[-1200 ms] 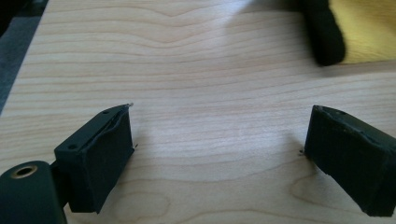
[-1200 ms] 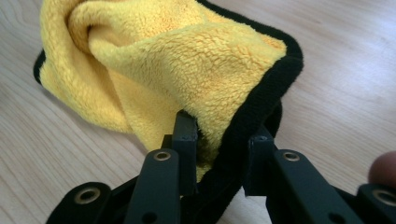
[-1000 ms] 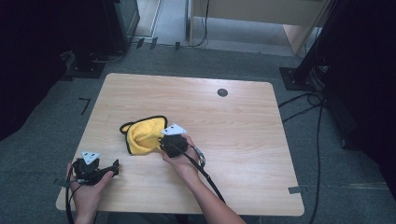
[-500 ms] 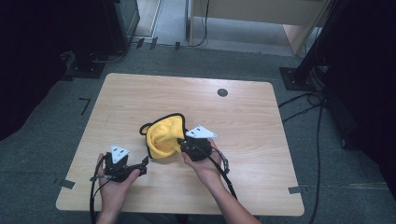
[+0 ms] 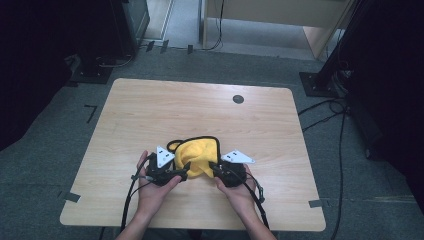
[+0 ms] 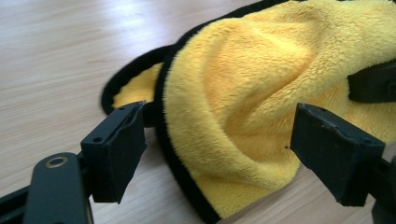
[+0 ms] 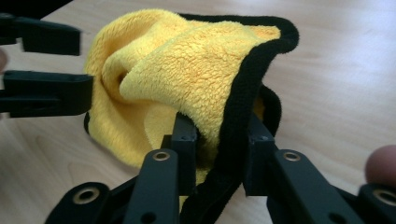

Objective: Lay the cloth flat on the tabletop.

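Wooden table (image 5: 150,115), black grommet (image 5: 238,99)

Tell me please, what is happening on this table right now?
A person works on a yellow cloth with black edging, using a gripper in each hand, near the front of a wooden table. The right gripper is clamped on a bunched fold of the cloth at its black edge. The left gripper is open, its jaws having just begun closing, with the other side of the cloth between them but not yet pinched. The cloth is crumpled and partly lifted.
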### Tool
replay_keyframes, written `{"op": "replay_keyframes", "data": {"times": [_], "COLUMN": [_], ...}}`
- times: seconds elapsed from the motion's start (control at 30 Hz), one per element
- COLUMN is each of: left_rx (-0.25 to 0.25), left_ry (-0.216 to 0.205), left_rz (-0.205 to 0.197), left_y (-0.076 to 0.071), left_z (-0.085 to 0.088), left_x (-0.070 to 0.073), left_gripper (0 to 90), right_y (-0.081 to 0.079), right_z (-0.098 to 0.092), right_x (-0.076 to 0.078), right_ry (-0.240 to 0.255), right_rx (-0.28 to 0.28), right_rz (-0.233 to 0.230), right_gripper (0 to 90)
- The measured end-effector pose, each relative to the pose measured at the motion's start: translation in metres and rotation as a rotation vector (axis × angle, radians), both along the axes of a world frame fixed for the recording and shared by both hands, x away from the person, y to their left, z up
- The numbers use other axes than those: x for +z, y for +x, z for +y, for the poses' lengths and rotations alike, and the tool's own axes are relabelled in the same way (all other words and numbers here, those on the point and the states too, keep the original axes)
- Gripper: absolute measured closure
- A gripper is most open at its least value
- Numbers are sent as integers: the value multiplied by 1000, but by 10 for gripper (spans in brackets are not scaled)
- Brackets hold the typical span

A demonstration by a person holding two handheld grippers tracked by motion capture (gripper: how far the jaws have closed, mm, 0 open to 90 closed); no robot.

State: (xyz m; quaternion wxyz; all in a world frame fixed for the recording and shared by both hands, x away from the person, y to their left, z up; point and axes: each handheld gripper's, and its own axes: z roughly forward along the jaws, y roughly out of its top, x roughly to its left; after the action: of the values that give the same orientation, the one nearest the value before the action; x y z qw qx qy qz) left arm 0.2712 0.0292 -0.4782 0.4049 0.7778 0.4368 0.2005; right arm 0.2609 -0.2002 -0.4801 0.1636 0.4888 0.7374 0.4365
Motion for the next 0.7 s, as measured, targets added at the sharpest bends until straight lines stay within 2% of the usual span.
{"op": "replay_keyframes", "data": {"times": [0.07,0.13,0.23,0.27,0.33,0.43,0.47,0.53,0.63,0.7], "left_rx": [-2,0,8,8,23,21,13,-7,-29,-39], "left_ry": [3,-30,-58,-78,-52,-58,-61,-74,-116,-149], "left_rz": [-3,14,43,56,61,74,78,81,85,91], "left_y": [0,0,-2,-2,-2,-2,-2,-1,1,4], "left_z": [0,3,4,4,5,9,11,15,24,30], "left_x": [-3,-5,-7,-7,-9,-9,-10,-9,-5,-2], "left_gripper": [225,252,311,370,405,496,554,665,798,844], "right_y": [-1,-1,1,1,1,0,0,-1,-2,-2], "right_z": [-1,-5,-14,-16,-20,-19,-18,-17,-18,-21], "right_x": [-2,-1,2,2,3,1,1,1,3,5], "right_ry": [3,14,45,51,45,27,28,33,39,44], "right_rx": [17,13,-3,-11,-20,2,6,15,28,30], "right_rz": [15,18,24,25,19,15,15,12,2,-4], "right_gripper": [633,597,596,596,628,701,737,786,821,828]}}
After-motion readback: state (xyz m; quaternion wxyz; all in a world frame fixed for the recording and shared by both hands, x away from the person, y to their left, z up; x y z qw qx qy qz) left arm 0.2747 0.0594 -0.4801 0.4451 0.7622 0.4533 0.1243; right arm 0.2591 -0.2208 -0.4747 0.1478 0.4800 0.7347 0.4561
